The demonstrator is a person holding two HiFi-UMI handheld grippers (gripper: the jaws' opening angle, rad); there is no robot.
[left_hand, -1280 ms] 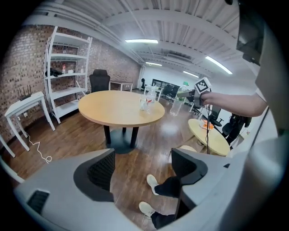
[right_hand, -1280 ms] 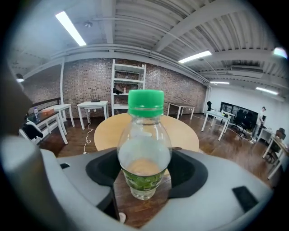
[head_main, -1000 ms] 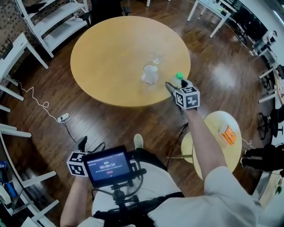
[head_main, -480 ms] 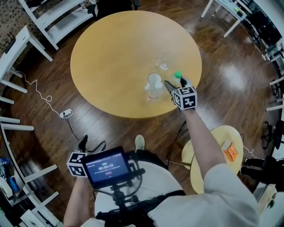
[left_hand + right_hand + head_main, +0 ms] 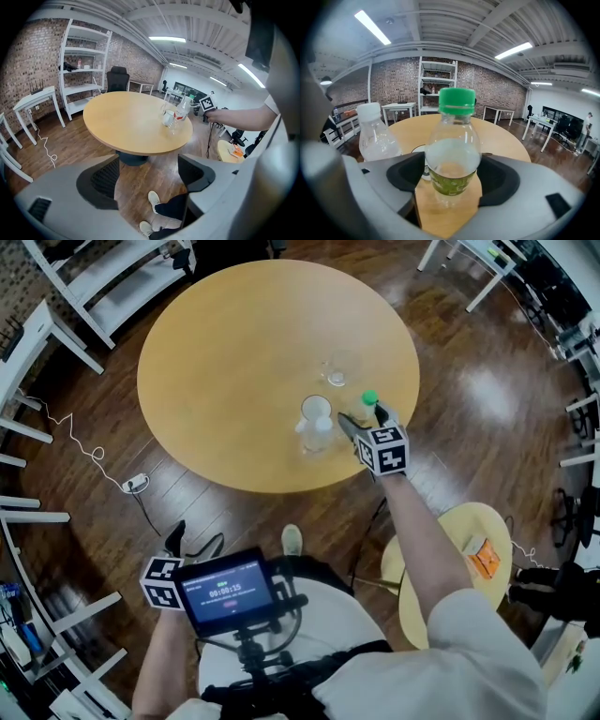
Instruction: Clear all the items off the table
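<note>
— Which step is in hand?

— The first pick is being set up. Nearest, the left tool (image 5: 147, 180) is held low over the floor (image 5: 140, 168), well short of the green-capped bottle (image 5: 452, 150) and off the bench (image 5: 234, 352); its jaws are spread and nothing is held between them.

— And the right tool?

— The right tool (image 5: 452, 187) is brought up to the green-capped bottle from the near side. Its jaws are opening, with the bottle's lower body framed between them. No squeeze on the bottle can be seen, so it is judged not yet gripped.

— Where is that bottle found?

— It stands upright on the bench, with the bench rim just on its near side. A white-capped bottle (image 5: 315, 424) stands just to the left of the green-capped bottle, and a clear glass (image 5: 335, 374) is seen beyond it, slightly to the left.

— What is called for next?

— Probably the jaws are to be widened past the bottle's body, pushed level around it and then closed on the labelled part. Care is needed that the white-capped bottle just to the left is not knocked. All three items remain to be cleared, so the task is judged barely begun.
</note>
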